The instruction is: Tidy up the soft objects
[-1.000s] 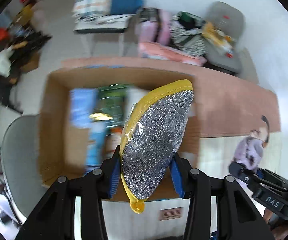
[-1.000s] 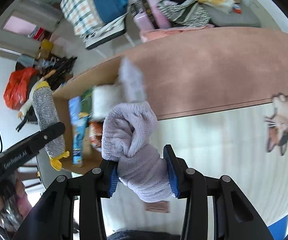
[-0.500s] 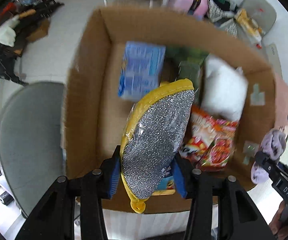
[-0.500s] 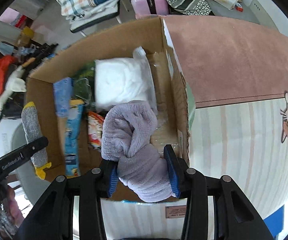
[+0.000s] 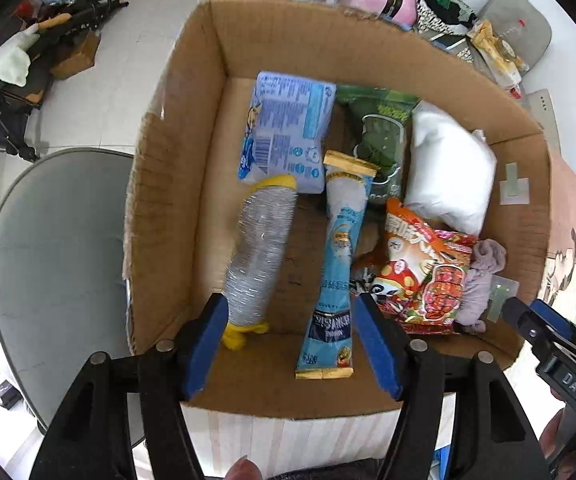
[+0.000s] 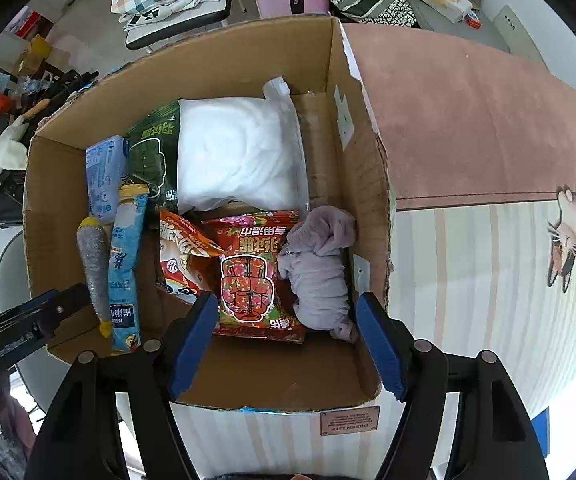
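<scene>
An open cardboard box (image 5: 176,184) holds soft packs. The silver scrubber with yellow trim (image 5: 258,252) is blurred, just ahead of my open left gripper (image 5: 290,344), inside the box at its left; it also shows in the right wrist view (image 6: 93,264). The lilac towel (image 6: 320,272) lies in the box's right corner, ahead of my open right gripper (image 6: 284,340); it also shows in the left wrist view (image 5: 484,280). Both grippers hover over the box's near wall, empty.
In the box are a white pillow pack (image 6: 236,160), red snack bags (image 6: 252,276), a long blue pack (image 5: 338,264), a light blue pack (image 5: 286,128) and a green pack (image 5: 380,136). A grey chair (image 5: 56,256) stands left. A pink and striped mat (image 6: 468,128) lies right.
Both grippers opened over the box. The scrubber dropped from the left gripper into the box's left side; the towel dropped from the right gripper into the right corner.
</scene>
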`<action>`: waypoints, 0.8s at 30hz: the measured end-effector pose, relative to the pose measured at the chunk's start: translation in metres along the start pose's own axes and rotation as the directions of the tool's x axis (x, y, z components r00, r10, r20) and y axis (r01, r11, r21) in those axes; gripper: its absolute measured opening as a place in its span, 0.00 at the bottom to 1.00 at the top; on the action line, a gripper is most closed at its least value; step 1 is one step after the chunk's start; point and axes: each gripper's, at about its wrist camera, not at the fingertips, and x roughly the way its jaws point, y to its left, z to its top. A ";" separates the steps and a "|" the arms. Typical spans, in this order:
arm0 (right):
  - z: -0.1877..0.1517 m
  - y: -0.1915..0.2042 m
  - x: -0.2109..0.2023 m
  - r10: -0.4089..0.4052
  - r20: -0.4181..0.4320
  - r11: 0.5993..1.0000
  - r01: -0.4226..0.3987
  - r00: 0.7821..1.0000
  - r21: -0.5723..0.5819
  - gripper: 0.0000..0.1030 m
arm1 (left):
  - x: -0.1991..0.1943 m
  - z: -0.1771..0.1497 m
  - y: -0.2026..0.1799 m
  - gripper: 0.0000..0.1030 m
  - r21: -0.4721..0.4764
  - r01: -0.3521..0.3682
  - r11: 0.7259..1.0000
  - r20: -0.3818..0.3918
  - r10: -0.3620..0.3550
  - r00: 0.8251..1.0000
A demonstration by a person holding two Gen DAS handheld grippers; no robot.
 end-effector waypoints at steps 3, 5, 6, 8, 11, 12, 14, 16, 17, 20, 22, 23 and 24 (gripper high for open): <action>-0.003 0.004 -0.003 -0.006 0.008 1.000 0.006 1.000 -0.012 0.73 | -0.012 -0.007 -0.002 0.62 0.009 -0.023 1.000 0.041 0.023 0.999; -0.005 0.006 -0.003 -0.012 0.011 1.000 0.012 1.000 -0.019 0.80 | -0.013 -0.008 -0.004 0.63 0.018 -0.047 0.999 0.071 0.045 0.996; -0.007 0.007 -0.004 -0.015 0.018 1.000 0.015 1.000 -0.027 0.81 | -0.014 -0.013 -0.004 0.66 0.021 -0.055 0.998 0.085 0.053 0.995; -0.010 0.009 -0.006 -0.029 0.033 0.999 0.030 0.999 -0.039 0.83 | -0.018 -0.015 -0.008 0.92 0.037 -0.075 0.997 0.110 0.071 0.991; -0.014 0.012 -0.007 -0.035 0.058 0.998 0.038 0.998 -0.058 0.97 | -0.021 -0.021 -0.014 0.97 0.042 -0.095 0.995 0.153 0.087 0.984; -0.015 0.012 -0.008 -0.032 0.064 0.997 0.036 0.997 -0.064 1.00 | -0.021 -0.022 -0.016 0.98 0.044 -0.087 0.995 0.153 0.079 0.985; -0.016 0.014 -0.010 -0.037 0.074 0.996 0.043 0.997 -0.074 1.00 | -0.022 -0.023 -0.018 0.99 0.043 -0.078 0.996 0.155 0.071 0.985; -0.017 0.015 -0.012 -0.051 0.086 0.995 0.058 0.995 -0.081 1.00 | -0.022 -0.024 -0.020 0.99 0.046 -0.085 0.995 0.159 0.077 0.984; -0.017 0.015 -0.013 -0.057 0.091 0.995 0.064 0.994 -0.082 1.00 | -0.023 -0.025 -0.021 0.99 0.046 -0.088 0.995 0.163 0.079 0.983; -0.018 0.014 -0.016 -0.062 0.100 0.994 0.071 0.993 -0.084 1.00 | -0.026 -0.026 -0.022 0.99 0.040 -0.093 0.995 0.175 0.084 0.981; -0.019 0.013 -0.021 -0.064 0.109 0.993 0.074 0.992 -0.087 1.00 | -0.031 -0.028 -0.023 0.99 0.036 -0.093 0.995 0.185 0.085 0.979; -0.020 0.012 -0.024 -0.065 0.114 0.993 0.075 0.991 -0.088 1.00 | -0.035 -0.030 -0.024 0.99 0.033 -0.094 0.995 0.196 0.086 0.977; -0.022 0.012 -0.027 -0.065 0.118 0.993 0.076 0.991 -0.090 1.00 | -0.040 -0.031 -0.026 0.99 0.035 -0.093 0.995 0.207 0.084 0.975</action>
